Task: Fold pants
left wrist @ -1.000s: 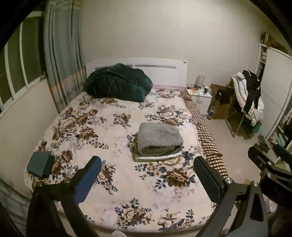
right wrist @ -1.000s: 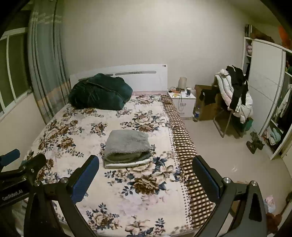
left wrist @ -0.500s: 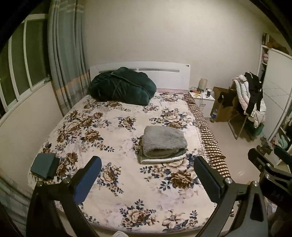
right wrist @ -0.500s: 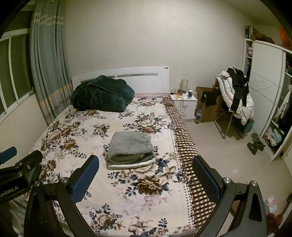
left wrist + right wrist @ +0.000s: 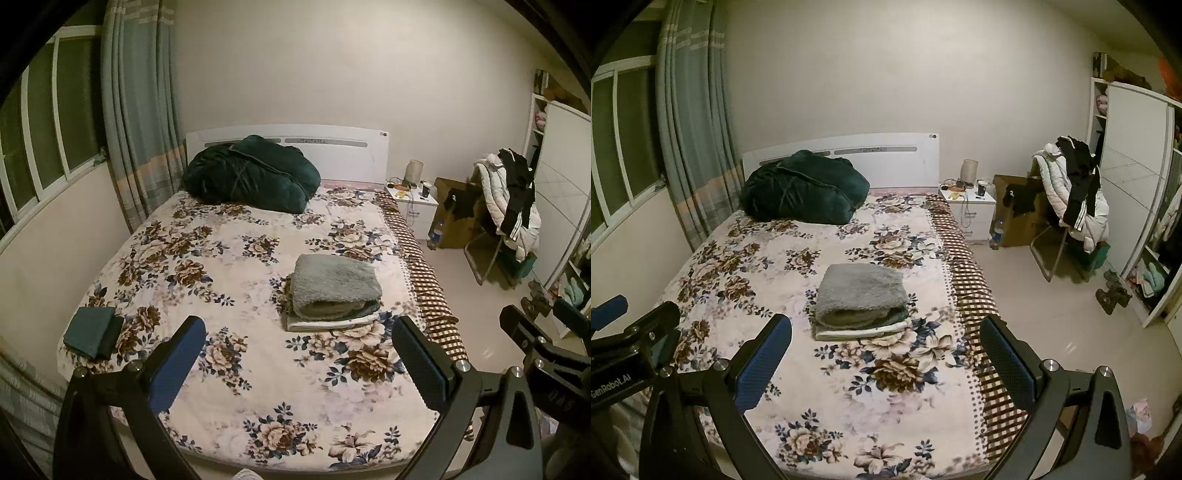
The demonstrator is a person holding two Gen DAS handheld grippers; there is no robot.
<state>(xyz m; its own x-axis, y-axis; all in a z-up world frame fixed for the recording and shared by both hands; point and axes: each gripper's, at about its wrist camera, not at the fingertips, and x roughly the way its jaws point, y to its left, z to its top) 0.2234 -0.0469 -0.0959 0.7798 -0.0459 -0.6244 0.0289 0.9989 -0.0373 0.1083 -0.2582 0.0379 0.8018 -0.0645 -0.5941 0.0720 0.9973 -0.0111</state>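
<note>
Hovering at the foot of the bed (image 5: 236, 280), both claws are gaping wide and gripping nothing. The left gripper (image 5: 295, 354) is looking at the folded pants stack (image 5: 334, 291) — grey fleece on top — lying at about one o'clock; the right gripper (image 5: 886, 354) is seeing that stack (image 5: 860, 299) at roughly eleven. So the pile is sitting between the two, well apart from both, its long axis running nine to three. Neither claw is looking clearly nearer — any reach is going forward over the mattress.

folded pants (image 5: 336, 286) on bed (image 5: 229, 266)
</note>
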